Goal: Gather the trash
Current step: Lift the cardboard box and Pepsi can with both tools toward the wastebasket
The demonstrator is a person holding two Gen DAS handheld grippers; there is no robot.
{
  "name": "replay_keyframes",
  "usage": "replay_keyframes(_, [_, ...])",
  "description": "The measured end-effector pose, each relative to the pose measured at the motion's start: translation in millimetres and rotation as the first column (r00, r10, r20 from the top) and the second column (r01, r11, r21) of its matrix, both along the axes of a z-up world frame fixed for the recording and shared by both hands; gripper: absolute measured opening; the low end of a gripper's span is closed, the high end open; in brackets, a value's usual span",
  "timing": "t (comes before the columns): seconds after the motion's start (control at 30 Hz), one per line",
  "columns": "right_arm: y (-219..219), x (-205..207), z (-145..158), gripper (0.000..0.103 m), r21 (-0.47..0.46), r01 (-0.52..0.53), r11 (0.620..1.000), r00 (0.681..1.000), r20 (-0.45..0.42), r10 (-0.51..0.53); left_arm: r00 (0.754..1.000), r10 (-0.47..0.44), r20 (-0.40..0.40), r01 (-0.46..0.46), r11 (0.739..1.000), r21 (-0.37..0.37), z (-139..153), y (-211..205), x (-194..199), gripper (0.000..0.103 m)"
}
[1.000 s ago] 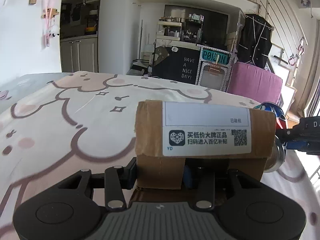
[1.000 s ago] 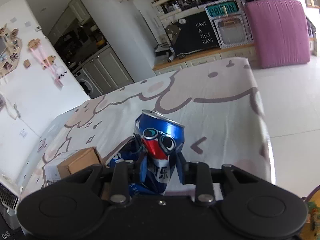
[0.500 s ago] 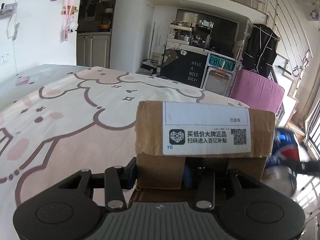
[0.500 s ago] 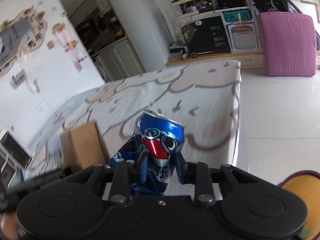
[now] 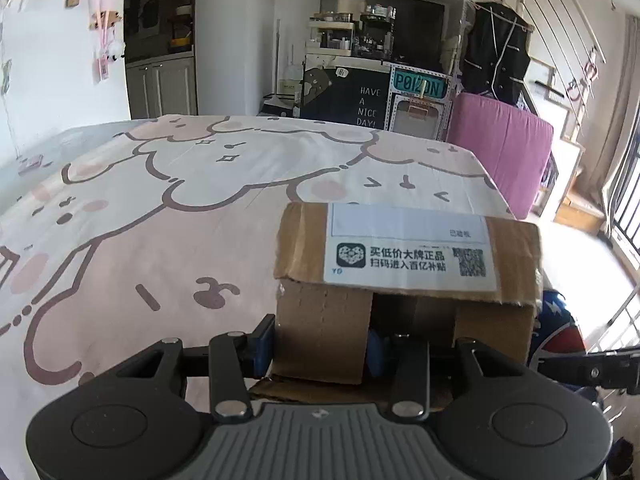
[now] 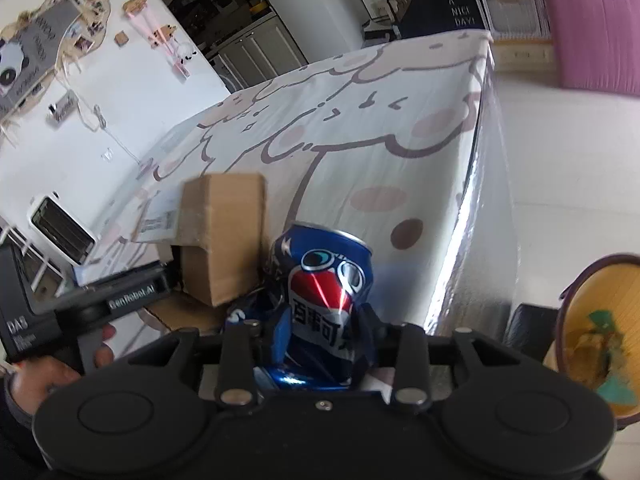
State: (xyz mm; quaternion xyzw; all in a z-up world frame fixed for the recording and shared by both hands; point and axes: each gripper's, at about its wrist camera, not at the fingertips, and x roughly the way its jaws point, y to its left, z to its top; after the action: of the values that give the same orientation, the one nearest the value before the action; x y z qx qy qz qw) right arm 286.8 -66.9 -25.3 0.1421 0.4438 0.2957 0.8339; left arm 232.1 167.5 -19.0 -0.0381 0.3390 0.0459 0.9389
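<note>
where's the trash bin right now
In the right wrist view, the yellow-lined round bin sits at the far right edge, on the floor beside the table's silver edge, right of the crushed blue soda can held in the right tongs.

The left gripper (image 5: 320,342) is clamped on a cardboard box (image 5: 404,280), its fingers pinching one wall. The right gripper (image 6: 322,330) squeezes a dented blue can (image 6: 328,292). A bare hand (image 6: 60,364), apparently the left, grips the left handle.
</note>
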Motion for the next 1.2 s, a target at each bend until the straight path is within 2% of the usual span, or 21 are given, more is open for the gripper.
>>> replay_keyframes(0.1, [7,-1,3,0.035,-0.030,-0.008,1.000,1.000,0.022,0.008,1.000,0.008,0.005,-0.008,1.000,0.016,1,-1,-2,0.045])
replay_keyframes(0.17, [9,-4,6,0.032,-0.045,-0.006,0.999,0.999,0.040,0.008,1.000,0.019,0.012,-0.019,1.000,-0.005,3,2,-5,0.045])
replay_keyframes(0.53, [1,-20,34,0.030,-0.073,0.038,0.997,0.989,0.144,-0.027,0.993,0.091,0.077,-0.088,0.995,-0.041,32,15,-34,0.045])
replay_keyframes(0.93, [-35,-47,63,0.028,-0.057,0.124,0.991,0.967,0.231,-0.107,0.986,0.064,0.152,-0.064,0.998,-0.003,71,-8,-59,0.045])
replay_keyframes(1.2, [-76,-63,79,0.028,-0.028,0.200,0.979,0.943,0.277,-0.184,0.982,0.006,0.191,-0.009,1.000,0.018,88,-44,-65,0.045])
